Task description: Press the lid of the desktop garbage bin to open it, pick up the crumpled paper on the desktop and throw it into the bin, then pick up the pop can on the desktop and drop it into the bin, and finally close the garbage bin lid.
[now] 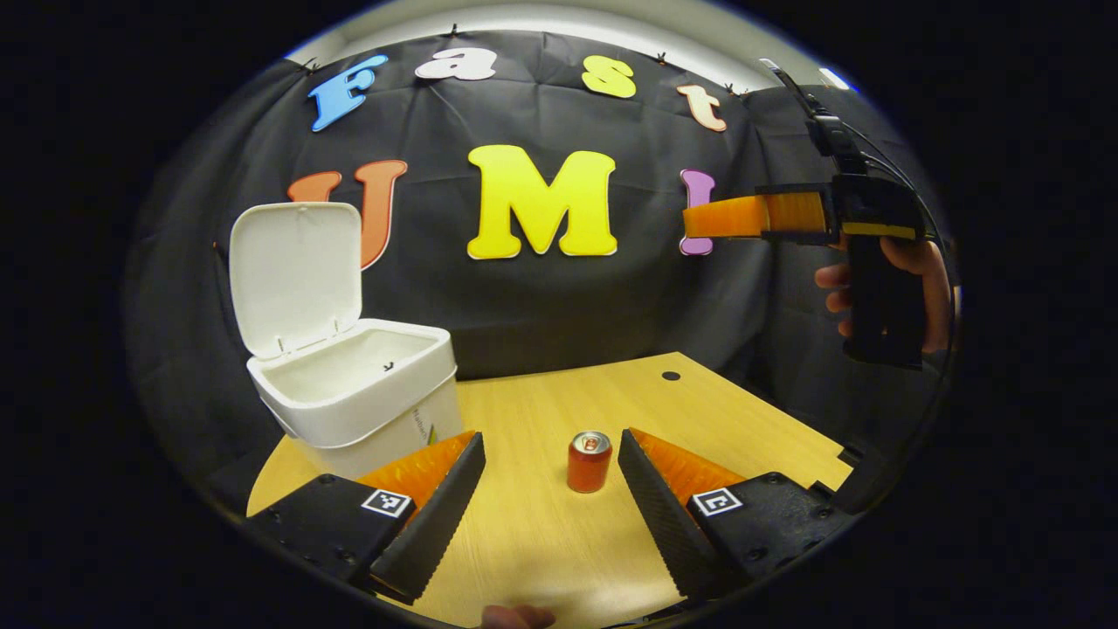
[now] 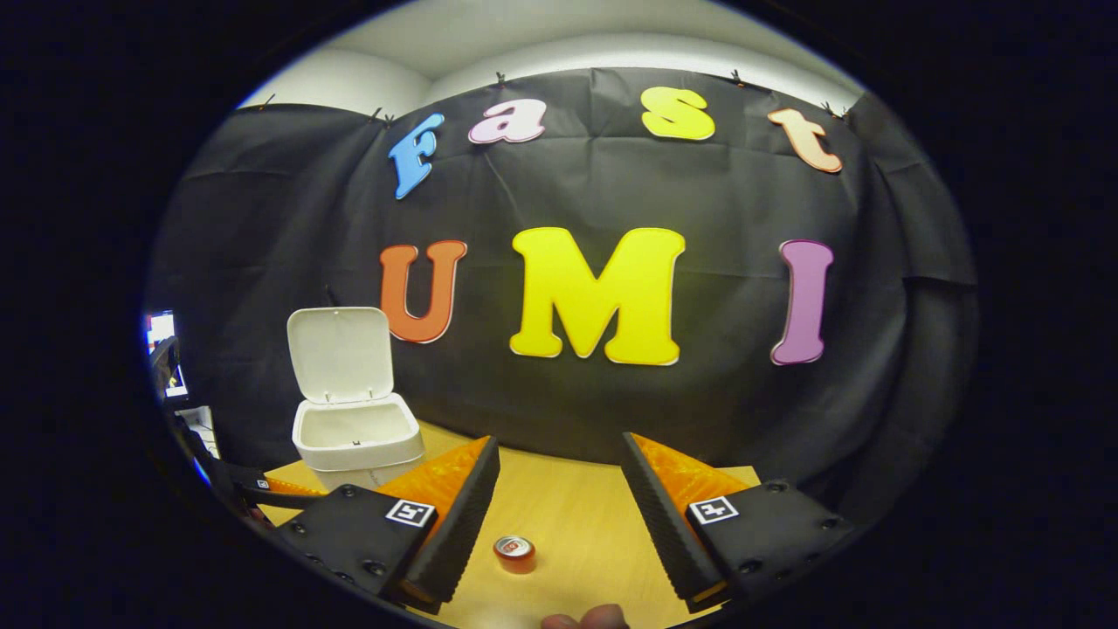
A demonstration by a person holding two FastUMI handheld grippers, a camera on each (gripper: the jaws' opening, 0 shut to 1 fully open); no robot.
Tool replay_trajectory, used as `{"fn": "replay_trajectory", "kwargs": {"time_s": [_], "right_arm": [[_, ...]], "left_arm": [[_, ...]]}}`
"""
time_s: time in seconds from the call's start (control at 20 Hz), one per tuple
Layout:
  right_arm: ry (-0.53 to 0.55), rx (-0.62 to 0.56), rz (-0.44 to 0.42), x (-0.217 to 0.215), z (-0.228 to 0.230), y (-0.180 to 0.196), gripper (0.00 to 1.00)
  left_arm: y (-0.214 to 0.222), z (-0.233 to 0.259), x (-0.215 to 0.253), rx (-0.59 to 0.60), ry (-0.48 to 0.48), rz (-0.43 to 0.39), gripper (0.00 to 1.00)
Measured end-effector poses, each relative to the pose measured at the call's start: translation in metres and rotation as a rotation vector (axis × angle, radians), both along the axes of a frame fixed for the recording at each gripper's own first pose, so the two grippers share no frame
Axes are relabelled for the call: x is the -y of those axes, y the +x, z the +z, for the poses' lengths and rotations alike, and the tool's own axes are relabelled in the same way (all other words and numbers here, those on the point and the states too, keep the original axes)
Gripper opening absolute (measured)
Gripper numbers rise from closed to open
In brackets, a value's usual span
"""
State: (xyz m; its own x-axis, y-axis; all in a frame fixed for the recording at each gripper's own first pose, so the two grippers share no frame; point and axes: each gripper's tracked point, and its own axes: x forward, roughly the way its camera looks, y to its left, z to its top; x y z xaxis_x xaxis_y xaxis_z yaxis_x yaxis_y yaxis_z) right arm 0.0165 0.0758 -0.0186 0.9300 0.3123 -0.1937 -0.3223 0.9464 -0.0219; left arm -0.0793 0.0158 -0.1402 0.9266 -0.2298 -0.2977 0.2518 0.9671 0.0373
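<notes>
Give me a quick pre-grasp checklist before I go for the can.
1. Bin lid open: ok.
2. Pop can upright on the desk: ok.
3. Can between the left gripper fingers' line: ok, ahead of the tips, not yet enclosed.
4. Left gripper open: ok.
5. Right gripper open and apart from the can: ok.
6. Crumpled paper already in the bin: cannot tell.

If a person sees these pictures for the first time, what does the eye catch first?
Probably the white bin at the table's left, its lid standing open. Next, the pop can upright on the wood, between the open fingers of the left gripper. The right gripper is open too, high above the can.
</notes>
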Motion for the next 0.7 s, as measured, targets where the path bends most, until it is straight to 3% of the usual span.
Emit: {"fn": "replay_trajectory", "kwargs": {"time_s": [0.2, 0.45, 0.7], "right_arm": [[-0.021, 0.031, -0.078, 0.054, -0.008, -0.021, 0.95], [-0.014, -0.070, -0.270, 0.116, -0.050, -0.041, 0.95], [-0.070, -0.117, -0.331, 0.142, -0.073, -0.073, 0.95]], "left_arm": [[0.004, -0.007, 0.028, -0.013, 0.000, -0.066, 1.00], [0.009, -0.028, 0.041, -0.037, 0.032, -0.096, 1.00], [0.015, -0.059, 0.047, -0.075, 0.021, -0.106, 1.00]]}}
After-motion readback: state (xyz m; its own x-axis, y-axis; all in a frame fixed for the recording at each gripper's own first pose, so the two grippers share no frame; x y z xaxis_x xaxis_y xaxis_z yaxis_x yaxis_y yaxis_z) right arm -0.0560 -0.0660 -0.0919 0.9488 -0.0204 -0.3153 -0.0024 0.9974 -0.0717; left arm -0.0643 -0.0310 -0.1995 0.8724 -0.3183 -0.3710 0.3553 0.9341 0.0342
